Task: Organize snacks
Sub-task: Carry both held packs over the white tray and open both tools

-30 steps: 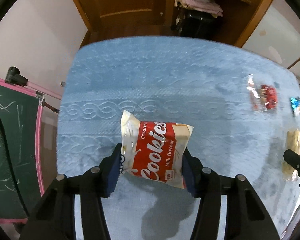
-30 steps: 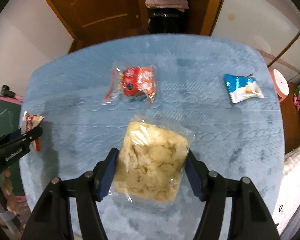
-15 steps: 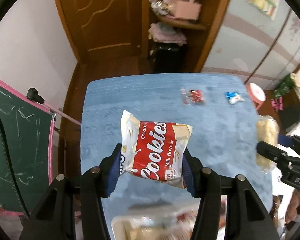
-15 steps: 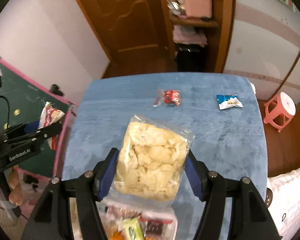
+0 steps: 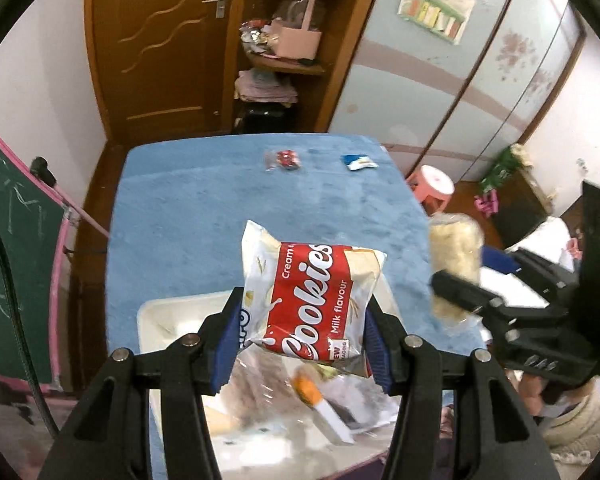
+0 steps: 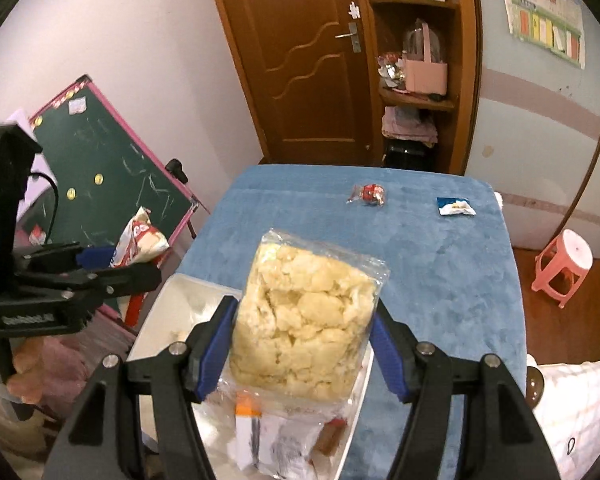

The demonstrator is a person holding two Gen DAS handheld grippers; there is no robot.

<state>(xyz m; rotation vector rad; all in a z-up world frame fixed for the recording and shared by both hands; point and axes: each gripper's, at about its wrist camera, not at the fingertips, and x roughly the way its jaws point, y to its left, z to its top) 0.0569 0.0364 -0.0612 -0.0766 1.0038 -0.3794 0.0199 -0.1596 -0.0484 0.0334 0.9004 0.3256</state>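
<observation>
My left gripper is shut on a red and white cookies packet, held in the air above a white tray of snacks at the near end of the blue table. My right gripper is shut on a clear bag of pale puffed snack, over the same white tray. In each wrist view the other gripper shows at the side with its packet: the puffed snack bag and the cookies packet. A red wrapped snack and a blue and white packet lie at the table's far end.
The tray holds several loose wrappers. A green chalkboard with a pink frame stands left of the table. A pink stool stands on the floor to the right. A wooden door and shelves are behind the table.
Both grippers have lifted their packets off the table and drawn back toward its near end. The white tray has come into view beneath them.
</observation>
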